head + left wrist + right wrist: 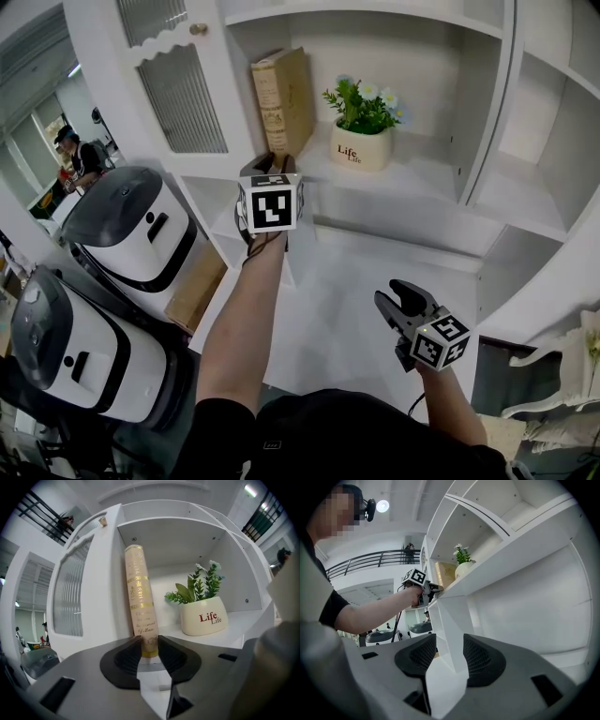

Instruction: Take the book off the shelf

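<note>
A tan book (281,98) with gold print stands upright at the left end of a white shelf (422,183), its spine (139,602) facing out. My left gripper (275,164) reaches level to the bottom of the spine. In the left gripper view both dark pads (129,656) press on the spine's lower end, so the left gripper (149,643) is shut on the book. The right gripper (398,298) hangs lower, in front of the shelf unit, open with nothing between its jaws (450,645). From the right gripper view I see the left gripper (433,588) at the book (446,573).
A white pot with a green plant (361,141) stands just right of the book. A ribbed-glass cabinet door (178,84) is open at the left. Two white appliances (131,225) sit below left. A person (80,159) stands far off at the left.
</note>
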The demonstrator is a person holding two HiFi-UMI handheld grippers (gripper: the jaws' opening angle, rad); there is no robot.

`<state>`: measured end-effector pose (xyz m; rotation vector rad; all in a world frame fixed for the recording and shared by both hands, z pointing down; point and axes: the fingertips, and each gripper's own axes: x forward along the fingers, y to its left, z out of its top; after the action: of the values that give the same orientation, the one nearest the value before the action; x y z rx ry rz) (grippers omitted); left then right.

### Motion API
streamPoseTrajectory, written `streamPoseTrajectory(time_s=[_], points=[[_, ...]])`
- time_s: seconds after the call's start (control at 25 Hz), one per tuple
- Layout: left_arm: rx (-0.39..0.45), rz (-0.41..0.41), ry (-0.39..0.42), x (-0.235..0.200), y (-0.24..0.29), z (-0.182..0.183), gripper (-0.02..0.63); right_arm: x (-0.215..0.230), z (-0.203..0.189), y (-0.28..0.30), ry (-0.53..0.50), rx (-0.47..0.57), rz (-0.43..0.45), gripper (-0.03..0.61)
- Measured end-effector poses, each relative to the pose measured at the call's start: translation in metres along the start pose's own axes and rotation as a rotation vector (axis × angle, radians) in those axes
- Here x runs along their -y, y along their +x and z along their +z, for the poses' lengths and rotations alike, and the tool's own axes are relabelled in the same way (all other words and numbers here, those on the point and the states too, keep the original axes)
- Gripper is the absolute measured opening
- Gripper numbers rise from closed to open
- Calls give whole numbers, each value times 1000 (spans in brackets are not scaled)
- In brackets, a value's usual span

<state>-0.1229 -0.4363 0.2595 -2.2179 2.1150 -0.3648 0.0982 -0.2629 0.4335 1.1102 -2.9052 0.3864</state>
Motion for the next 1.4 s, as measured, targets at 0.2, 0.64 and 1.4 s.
streamPoseTrajectory(time_s=[0.2,0.64,1.4], points=[[18,19,-26,-4,-6,0,12,2,-1,1,-1,-5,5,192],[-7,-49,-32,10,6,5,199,3,-4,0,1,-16,7,192],[43,-116,6,30,15,38,238,16,-6,-5,14,-17,-13,189]])
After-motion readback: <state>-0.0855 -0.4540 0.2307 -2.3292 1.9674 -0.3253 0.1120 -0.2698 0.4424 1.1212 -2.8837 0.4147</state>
